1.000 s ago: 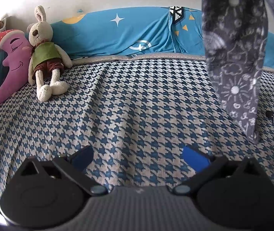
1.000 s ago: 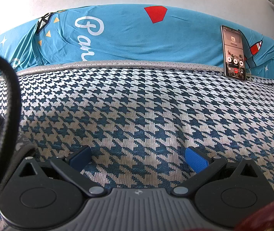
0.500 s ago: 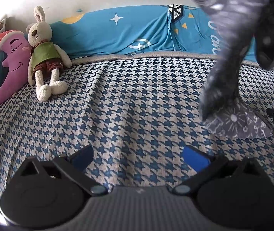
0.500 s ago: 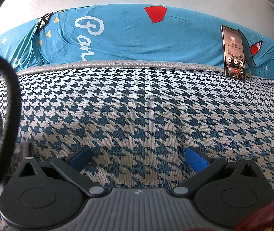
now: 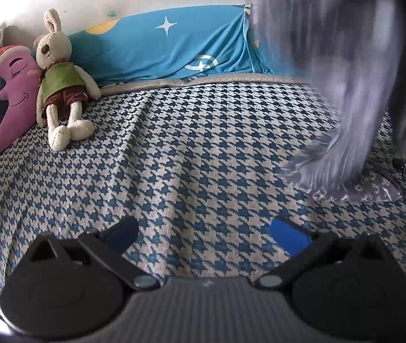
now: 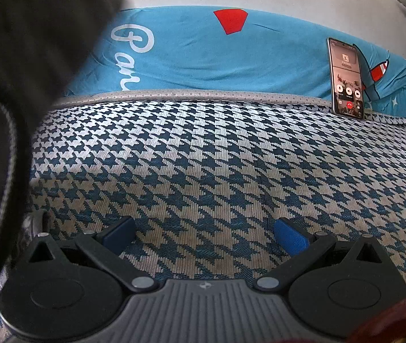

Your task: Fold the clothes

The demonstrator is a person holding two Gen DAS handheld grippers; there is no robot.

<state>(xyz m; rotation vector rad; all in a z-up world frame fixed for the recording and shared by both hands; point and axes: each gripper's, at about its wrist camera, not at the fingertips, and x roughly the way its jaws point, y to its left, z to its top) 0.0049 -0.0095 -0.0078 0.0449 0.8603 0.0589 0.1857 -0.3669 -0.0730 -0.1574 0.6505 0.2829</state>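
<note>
Overhead, a blurred grey garment [image 5: 354, 91] (top cut off) hides the bedspread [image 5: 191, 154].

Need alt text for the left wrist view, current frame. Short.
A blurred grey patterned garment hangs at the right, its lower end touching a blue-and-white houndstooth bed cover. The left tool sits open and empty in the foreground. At the back left, a stuffed rabbit leans beside a purple moon pillow, in front of a blue cushion.

left gripper [image 5: 204, 233] hovering, jaws spread wide, empty | blurred grey garment [image 5: 343, 91] hanging at right, its hem touching houndstooth bedcover [image 5: 191, 148] | plush rabbit [image 5: 60, 85] sitting far left
</note>
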